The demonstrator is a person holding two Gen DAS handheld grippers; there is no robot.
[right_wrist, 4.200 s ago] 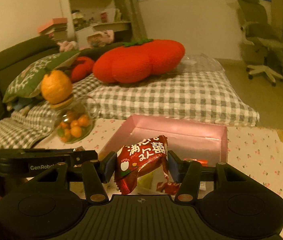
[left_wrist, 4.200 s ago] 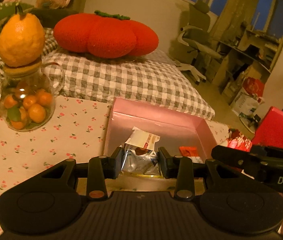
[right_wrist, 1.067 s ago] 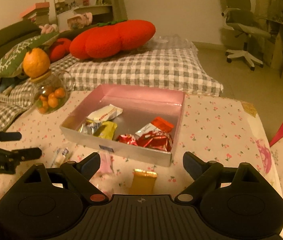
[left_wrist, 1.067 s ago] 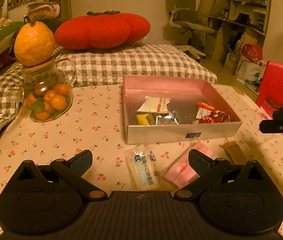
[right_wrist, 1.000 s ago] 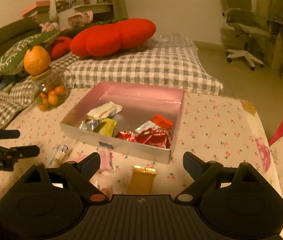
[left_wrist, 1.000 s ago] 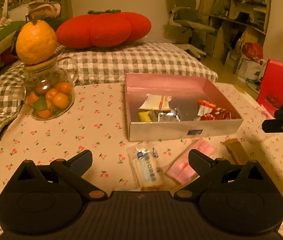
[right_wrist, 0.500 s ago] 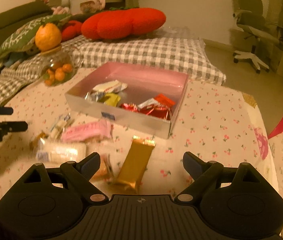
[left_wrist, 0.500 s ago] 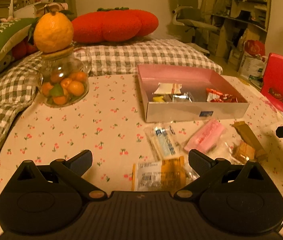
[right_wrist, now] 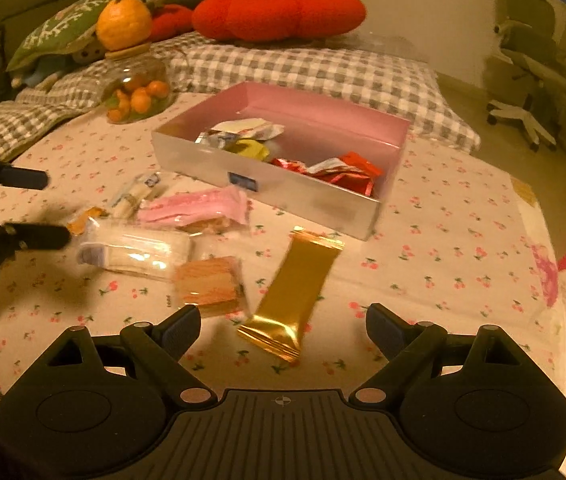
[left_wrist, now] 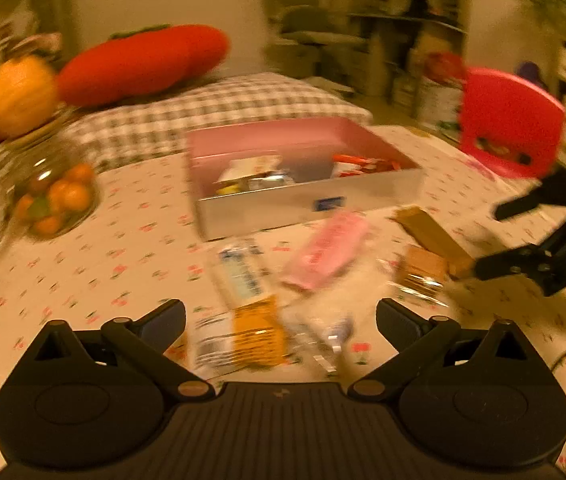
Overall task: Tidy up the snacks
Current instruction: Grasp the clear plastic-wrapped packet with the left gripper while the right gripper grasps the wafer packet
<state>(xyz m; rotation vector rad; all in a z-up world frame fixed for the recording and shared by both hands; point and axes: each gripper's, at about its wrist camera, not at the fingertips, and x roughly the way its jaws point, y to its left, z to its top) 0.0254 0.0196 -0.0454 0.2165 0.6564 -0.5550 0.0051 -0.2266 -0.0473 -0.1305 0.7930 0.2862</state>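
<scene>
Cherry-print cloth (left_wrist: 83,264) covered the table, with a checked cushion and a red pumpkin pillow (left_wrist: 143,64) behind it. Through my left camera, blurred, my left gripper (left_wrist: 281,320) stood with its jaws wide and nothing between them, poised over an orange-labelled packet (left_wrist: 243,338) lying near. Further off lay a blue-printed packet (left_wrist: 241,274) and a pink packet (left_wrist: 325,250), loose on the cloth in front of the pink box (left_wrist: 307,204), which I judged to be their home; it held a few wrappers already, pale ones at the left, red ones at the right. A glass jar (left_wrist: 49,196) of small oranges, a large orange (left_wrist: 19,94) on its lid, stood far left. My right gripper (left_wrist: 543,236) showed at the right edge. Through my right camera, that gripper (right_wrist: 283,330) was spread open and empty just short of a gold bar (right_wrist: 295,296), probably my next pick. A brown biscuit pack (right_wrist: 211,284) and a clear white packet (right_wrist: 135,250) lay to its left.
</scene>
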